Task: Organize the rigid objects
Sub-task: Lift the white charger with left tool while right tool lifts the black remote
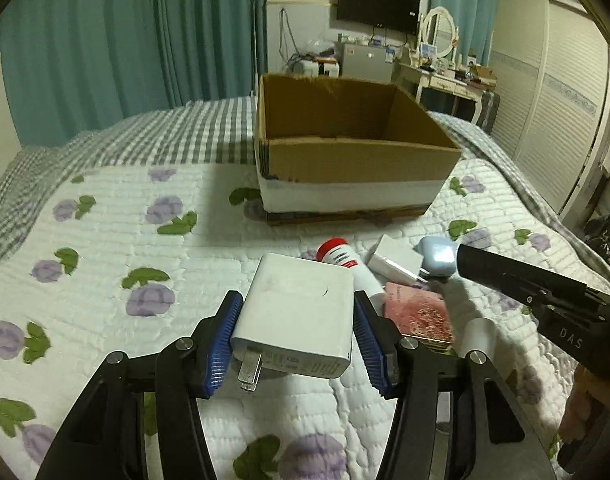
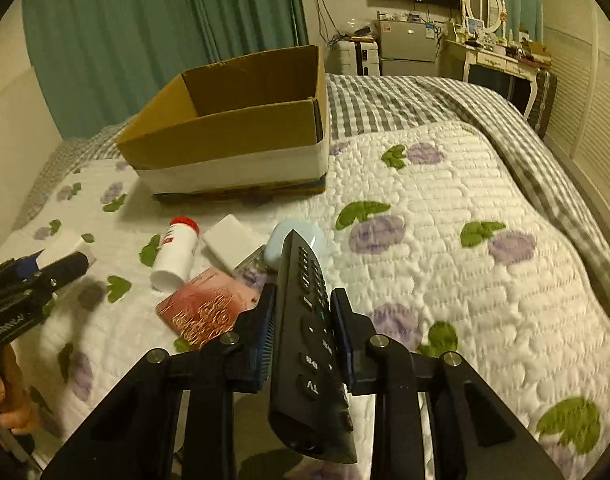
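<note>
1. Bedroom: a bed (image 1: 105, 240) with a flower quilt, green curtains behind, and an open box (image 1: 357, 160) sitting on the quilt.
2. Left gripper (image 1: 299, 332) holds a white charger (image 1: 297, 320) by its 2 flat sides. Its jaws stand fairly wide because the charger is fat. It hangs above the quilt, in front of the box.
3. I think the charger is hard, smooth and a bit heavy. Its metal prongs stick out at the near end, so the flat sides are the best place to hold.
4. Right gripper (image 2: 301, 340) is closed tight on a black remote (image 2: 309, 340), on its long thin edges near the middle.
5. I think the remote is light and stiff. It is long, so it could tip if held near 1 end.
6. Still on the quilt: a white bottle (image 2: 175, 252) with a red cap, a small white block (image 2: 229, 244), a blue case (image 2: 305, 236) and a pink card (image 2: 209, 308). The round bottle may roll.
</note>
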`<state>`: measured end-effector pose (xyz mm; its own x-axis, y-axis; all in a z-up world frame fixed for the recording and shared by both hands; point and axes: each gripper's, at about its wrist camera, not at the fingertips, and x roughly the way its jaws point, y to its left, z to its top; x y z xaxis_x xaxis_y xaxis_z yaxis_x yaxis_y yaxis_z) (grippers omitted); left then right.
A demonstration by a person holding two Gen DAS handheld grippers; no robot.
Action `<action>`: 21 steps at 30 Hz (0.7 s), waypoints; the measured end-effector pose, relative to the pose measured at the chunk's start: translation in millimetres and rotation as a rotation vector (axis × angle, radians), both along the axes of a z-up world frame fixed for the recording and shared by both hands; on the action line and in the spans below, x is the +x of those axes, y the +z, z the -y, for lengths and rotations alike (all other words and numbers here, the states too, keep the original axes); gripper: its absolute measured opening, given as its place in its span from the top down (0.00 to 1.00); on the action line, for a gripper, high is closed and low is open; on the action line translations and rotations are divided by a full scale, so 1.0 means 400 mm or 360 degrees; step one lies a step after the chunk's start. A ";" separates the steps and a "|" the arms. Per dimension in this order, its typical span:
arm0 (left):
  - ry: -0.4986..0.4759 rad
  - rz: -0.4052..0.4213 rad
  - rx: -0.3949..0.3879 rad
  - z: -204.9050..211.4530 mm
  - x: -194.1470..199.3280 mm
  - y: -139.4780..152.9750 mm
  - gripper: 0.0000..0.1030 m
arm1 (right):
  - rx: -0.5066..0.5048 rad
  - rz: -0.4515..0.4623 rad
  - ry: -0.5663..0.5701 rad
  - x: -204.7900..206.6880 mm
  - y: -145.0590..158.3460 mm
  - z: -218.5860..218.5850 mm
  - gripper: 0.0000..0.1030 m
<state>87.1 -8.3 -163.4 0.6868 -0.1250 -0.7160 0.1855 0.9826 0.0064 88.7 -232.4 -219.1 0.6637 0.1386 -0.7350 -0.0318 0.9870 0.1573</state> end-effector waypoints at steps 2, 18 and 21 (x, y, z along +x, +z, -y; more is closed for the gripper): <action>-0.0001 0.0037 0.0008 0.001 -0.014 0.022 0.46 | -0.0014 0.0038 -0.0001 -0.020 0.020 -0.003 0.75; -0.0012 0.0395 -0.0100 -0.005 -0.109 0.257 0.46 | 0.0052 0.0379 0.0023 -0.158 0.289 -0.033 0.75; -0.0010 0.0435 -0.0151 -0.022 -0.109 0.292 0.46 | 0.0099 0.0468 0.0036 -0.182 0.354 -0.042 0.75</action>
